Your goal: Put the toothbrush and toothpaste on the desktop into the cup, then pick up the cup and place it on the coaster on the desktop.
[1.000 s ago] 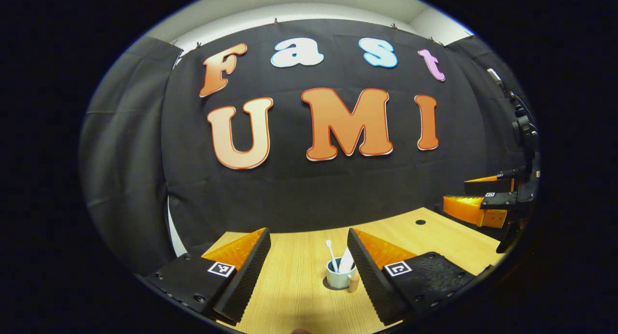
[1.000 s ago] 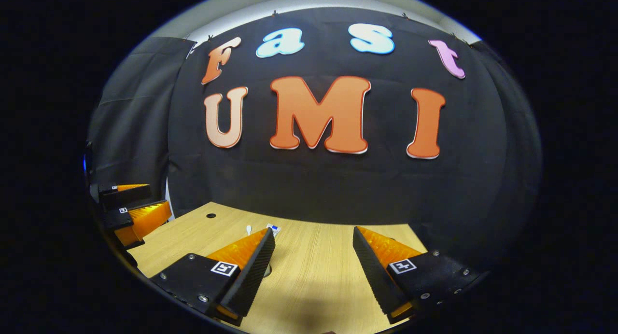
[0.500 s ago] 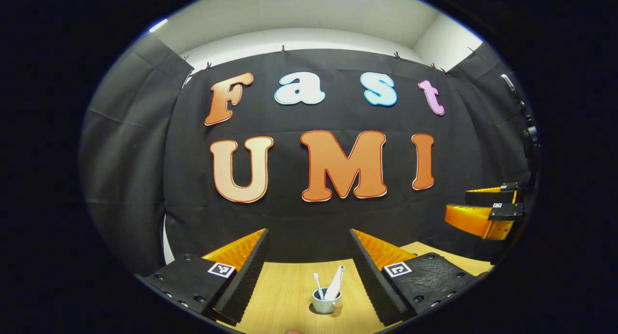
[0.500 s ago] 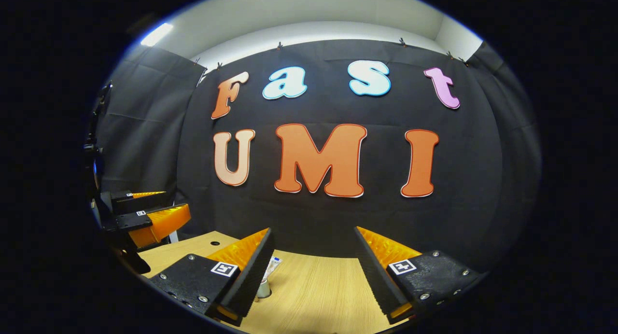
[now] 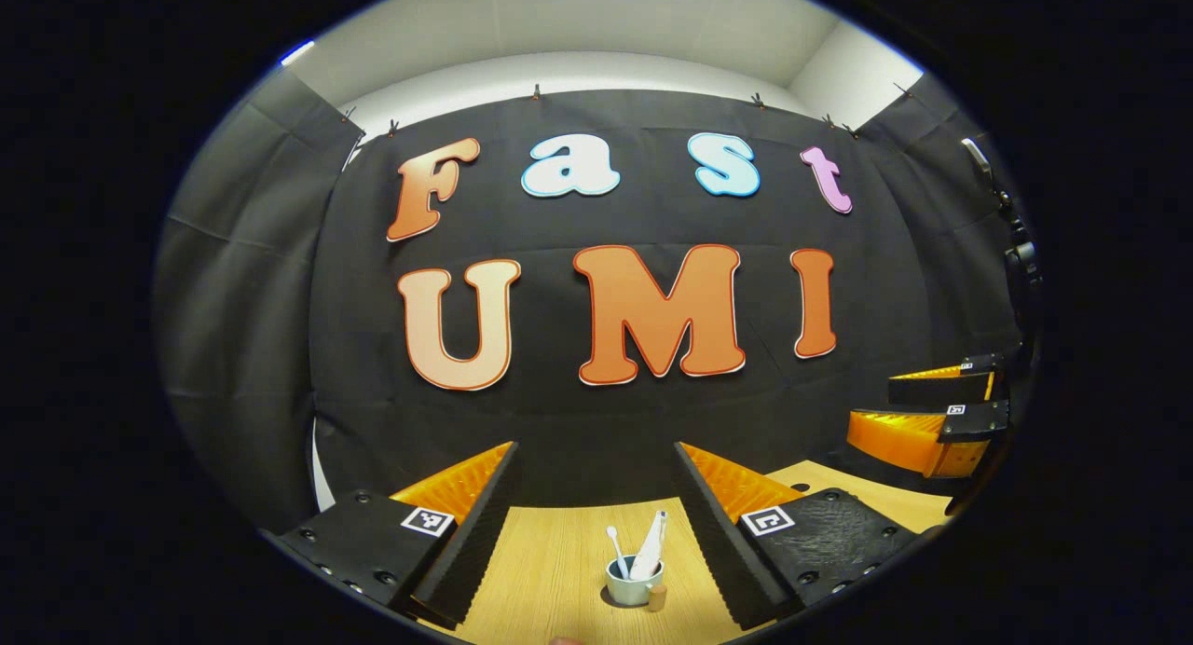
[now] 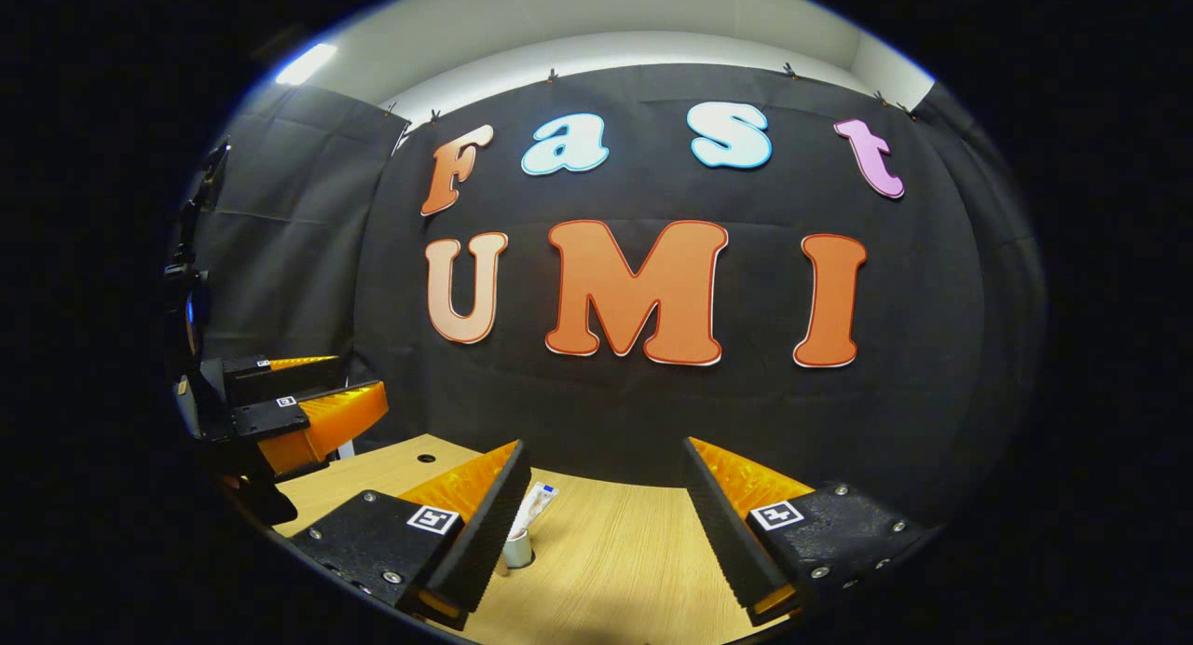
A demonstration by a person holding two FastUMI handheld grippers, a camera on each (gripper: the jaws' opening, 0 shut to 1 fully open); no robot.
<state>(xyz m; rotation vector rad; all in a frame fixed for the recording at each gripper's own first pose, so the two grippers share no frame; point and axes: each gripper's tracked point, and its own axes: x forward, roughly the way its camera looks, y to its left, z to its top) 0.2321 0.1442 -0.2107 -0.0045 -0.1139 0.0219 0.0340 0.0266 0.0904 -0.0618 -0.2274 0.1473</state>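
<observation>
Two items in cup: white toothbrush [image 5: 616, 550] and white toothpaste tube [image 5: 650, 554] stand tilted inside the small pale round cup [image 5: 634, 591], heads up above the rim.
Cup location: upright on the light wood-grain desktop [image 5: 550, 570], seen between the left gripper's fingers in the left gripper view; in the right gripper view the cup [image 6: 518, 550] is half hidden behind the right gripper's own left finger [image 6: 485, 524], with the tube [image 6: 533, 509] poking out above it.
Coaster: small tan piece [image 5: 658, 597] touches the cup's base on its right side; cannot tell whether the cup sits on it or just beside it.
Left gripper [image 5: 596, 510]: fingers wide apart, holding nothing, raised clear of the cup, nothing between tips and cup.
Right gripper [image 6: 604, 505]: fingers wide apart, holding nothing, above bare desktop.
Other gripper in view: right one [image 5: 932, 412] at far right edge of the left gripper view, left one [image 6: 298, 412] at far left of the right gripper view; both well apart from the cup.
Surroundings: round dark hole [image 6: 426, 459] in desktop near the back edge; black cloth wall [image 5: 596, 421] behind.
</observation>
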